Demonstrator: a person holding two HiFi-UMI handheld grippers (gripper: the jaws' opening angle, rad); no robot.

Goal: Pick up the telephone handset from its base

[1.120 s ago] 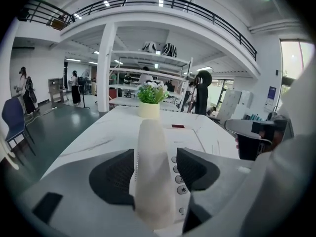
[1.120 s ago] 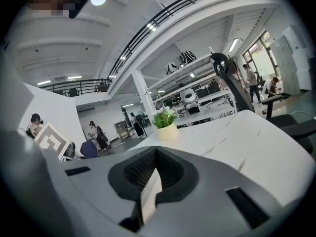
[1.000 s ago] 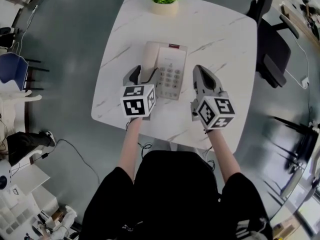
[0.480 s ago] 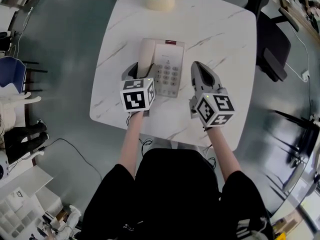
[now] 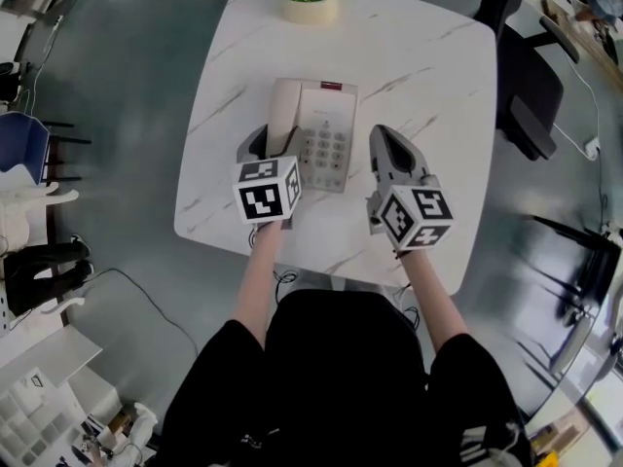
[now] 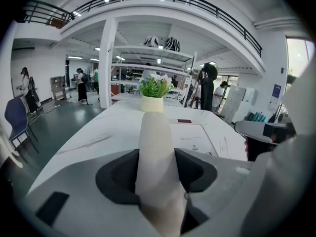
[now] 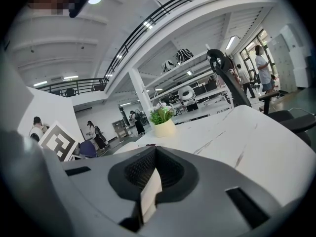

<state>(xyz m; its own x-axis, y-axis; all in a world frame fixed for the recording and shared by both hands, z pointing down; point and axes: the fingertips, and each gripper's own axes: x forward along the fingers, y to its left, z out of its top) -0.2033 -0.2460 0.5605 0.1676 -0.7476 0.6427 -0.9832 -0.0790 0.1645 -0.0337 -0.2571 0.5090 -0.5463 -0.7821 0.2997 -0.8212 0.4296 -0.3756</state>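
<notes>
Handset [image 5: 283, 115] lies in its cradle on the left side of the base [image 5: 329, 134], about mid-tabletop [image 5: 419, 76]. The left hand-held gripper [image 6: 156, 172] is closing on the handset's near end, with a pad against each flank. It looks like light, stiff, smooth plastic, so it could slip. A hold at the narrower middle, lifted straight up, seems safest, and any cord may tug. The right hand-held gripper [image 5: 382, 136] is together and empty, right of the base. A dark red label [image 5: 332, 86] and the keypad print are too small to read. A plant pot [image 5: 310, 6] stands at the far edge.
</notes>
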